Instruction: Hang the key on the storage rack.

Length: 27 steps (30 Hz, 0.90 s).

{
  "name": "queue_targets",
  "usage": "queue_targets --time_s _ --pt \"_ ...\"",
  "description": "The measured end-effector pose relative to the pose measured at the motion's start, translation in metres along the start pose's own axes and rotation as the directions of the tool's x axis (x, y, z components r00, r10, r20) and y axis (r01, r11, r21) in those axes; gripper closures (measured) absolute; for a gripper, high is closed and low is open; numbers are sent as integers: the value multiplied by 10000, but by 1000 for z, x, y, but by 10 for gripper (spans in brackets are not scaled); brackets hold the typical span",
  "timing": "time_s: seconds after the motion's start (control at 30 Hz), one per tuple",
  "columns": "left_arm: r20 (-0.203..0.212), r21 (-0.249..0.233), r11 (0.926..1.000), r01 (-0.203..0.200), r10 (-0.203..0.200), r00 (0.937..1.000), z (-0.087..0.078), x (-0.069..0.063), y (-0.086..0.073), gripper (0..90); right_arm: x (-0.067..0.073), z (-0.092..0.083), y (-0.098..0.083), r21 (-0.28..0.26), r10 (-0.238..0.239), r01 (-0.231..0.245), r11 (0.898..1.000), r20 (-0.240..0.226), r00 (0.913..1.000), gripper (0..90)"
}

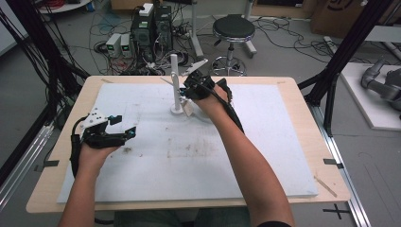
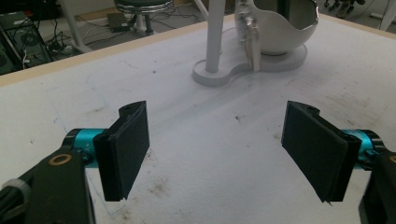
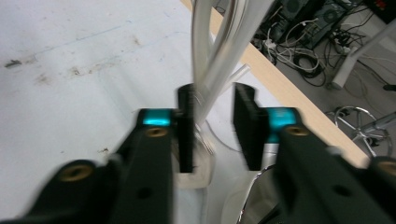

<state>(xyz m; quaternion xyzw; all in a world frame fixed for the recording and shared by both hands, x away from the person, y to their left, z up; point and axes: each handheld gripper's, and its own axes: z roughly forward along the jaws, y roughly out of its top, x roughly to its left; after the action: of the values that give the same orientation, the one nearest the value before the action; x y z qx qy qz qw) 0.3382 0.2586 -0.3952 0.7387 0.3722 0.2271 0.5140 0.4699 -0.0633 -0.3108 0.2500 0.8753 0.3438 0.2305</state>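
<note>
At a foam-covered table (image 1: 265, 161), a person works two hand-held grippers around a small white stand. Nearest, the left gripper (image 2: 215, 151) hovers low over the stained white mat with its jaws spread wide and nothing between them; in the high view it sits toward the table's left side (image 1: 116, 126), well apart from the work. Farther in, near the middle of the far edge, the right gripper (image 3: 212, 126) has its jaws set to either side of a pale, glossy lever arm (image 3: 219, 60) that slants down from the upright post (image 2: 215, 32); the jaws are partly apart, and whether they actually press the arm cannot be told through the blur. Beside the post, on the same flat base (image 2: 219, 77), stands a white bowl-shaped cup (image 2: 280, 32). The piece looks like light, rigid plastic, smooth enough to slip, and probably prone to tipping, so a hold low on the post or on the base seems safest. Beyond the table stand a black-cushioned stool (image 1: 233, 29) and computer towers (image 1: 151, 26) amid cables. No brand, label or writing can be read anywhere.
</note>
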Motion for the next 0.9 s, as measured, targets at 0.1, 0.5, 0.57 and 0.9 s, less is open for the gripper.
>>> queue_targets --time_s 0.1,0.5,0.57,0.9 --pt "6 8 10000 -41 41 10000 0 0 0 235 1 -1 0 34 7 -7 10000 23 10000 648" --pt "-35 -10 10000 -83 83 10000 -2 0 1 235 0 -28 -1 -683 184 -169 9975 204 9996 511" --pt "-68 -14 9999 -130 130 9999 -2 -1 2 235 0 -37 -5 -788 162 -138 9968 290 9994 486" --pt "-41 68 9997 -249 250 9997 1 -5 3 235 2 -86 -50 -1068 364 -292 9939 659 9972 412"
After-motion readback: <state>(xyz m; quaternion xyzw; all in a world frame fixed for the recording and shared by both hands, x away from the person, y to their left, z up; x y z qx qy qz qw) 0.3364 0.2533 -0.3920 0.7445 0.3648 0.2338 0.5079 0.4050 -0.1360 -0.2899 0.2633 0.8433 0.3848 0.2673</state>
